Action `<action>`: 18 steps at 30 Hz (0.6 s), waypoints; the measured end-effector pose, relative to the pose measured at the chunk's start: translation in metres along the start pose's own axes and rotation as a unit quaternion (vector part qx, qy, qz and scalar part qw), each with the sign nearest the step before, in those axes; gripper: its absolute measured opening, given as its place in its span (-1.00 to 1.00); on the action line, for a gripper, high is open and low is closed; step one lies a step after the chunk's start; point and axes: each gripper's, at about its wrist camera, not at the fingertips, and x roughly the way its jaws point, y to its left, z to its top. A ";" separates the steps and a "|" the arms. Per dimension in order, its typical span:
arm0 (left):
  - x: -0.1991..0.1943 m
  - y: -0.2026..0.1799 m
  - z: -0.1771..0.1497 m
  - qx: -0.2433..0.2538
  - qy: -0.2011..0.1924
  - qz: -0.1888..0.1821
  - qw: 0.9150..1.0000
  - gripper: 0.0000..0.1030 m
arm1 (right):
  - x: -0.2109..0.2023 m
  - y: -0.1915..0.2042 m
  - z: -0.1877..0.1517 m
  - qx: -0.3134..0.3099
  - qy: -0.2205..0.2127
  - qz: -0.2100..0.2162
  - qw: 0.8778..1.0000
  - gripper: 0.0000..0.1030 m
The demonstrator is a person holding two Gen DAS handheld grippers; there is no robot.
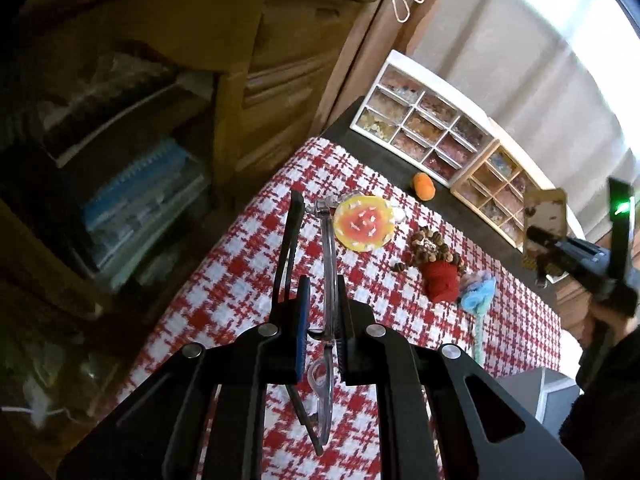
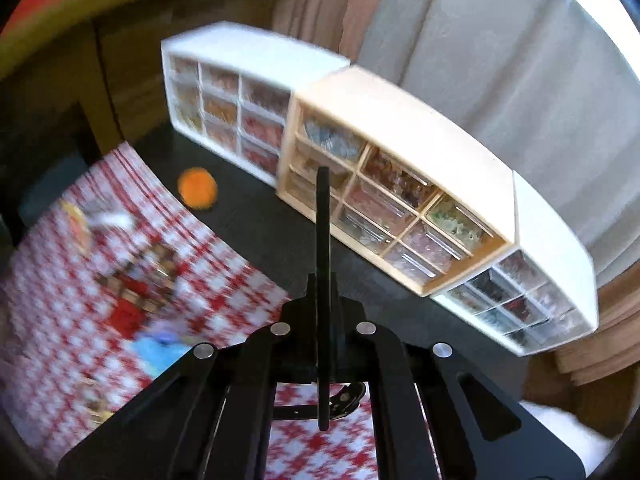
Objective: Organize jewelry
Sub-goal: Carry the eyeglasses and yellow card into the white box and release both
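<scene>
Two grippers are in view, and we take the red-and-white checked cloth [image 1: 248, 264] as our landmark. Above its near end, our left gripper [image 1: 322, 292] has its fingers [image 1: 303, 304] drawn close on a pair of clear-framed glasses [image 1: 329, 248], the thin rim clamped edge-on between the pads; the lower lens is cut off behind the gripper body. Our right gripper [image 2: 323, 280] has its fingers pressed together on a flat black card-like piece [image 2: 322, 216] seen edge-on, so we cannot make out its face; a black strap with a buckle [image 2: 340, 398] hangs under it. From the left wrist view the right gripper [image 1: 536, 236] carries a tan card [image 1: 546, 216] with small dark pieces on it, too blurred to identify.

Mid-cloth lie a round yellow-and-orange piece [image 1: 363, 222], a wooden bead strand with a red tassel [image 1: 438, 264], and a pale blue and lilac fuzzy item [image 1: 478, 292]. The right wrist view of the cloth is motion-blurred.

Beyond the cloth's far edge, on the dark bench [image 2: 248, 216], sits a small orange ball [image 2: 197, 189]. Behind it stand a white drawer cabinet [image 2: 240, 60], a cream one [image 2: 408, 120] and a further white one [image 2: 552, 248], touching in a row; the drawer contents are indistinct. No writing is legible anywhere.
</scene>
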 end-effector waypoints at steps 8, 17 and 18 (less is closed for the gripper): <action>-0.021 0.011 0.002 0.002 -0.028 0.002 1.000 -0.76 | -0.075 -0.024 -0.015 0.065 -0.088 0.039 0.993 -0.91; -0.028 0.011 0.006 0.008 -0.037 0.003 0.999 -0.76 | -0.111 -0.074 -0.073 0.184 -0.083 0.136 0.970 -0.90; -0.027 0.009 0.006 0.009 -0.035 0.001 0.999 -0.76 | -0.111 -0.077 -0.083 0.197 -0.074 0.149 0.966 -0.90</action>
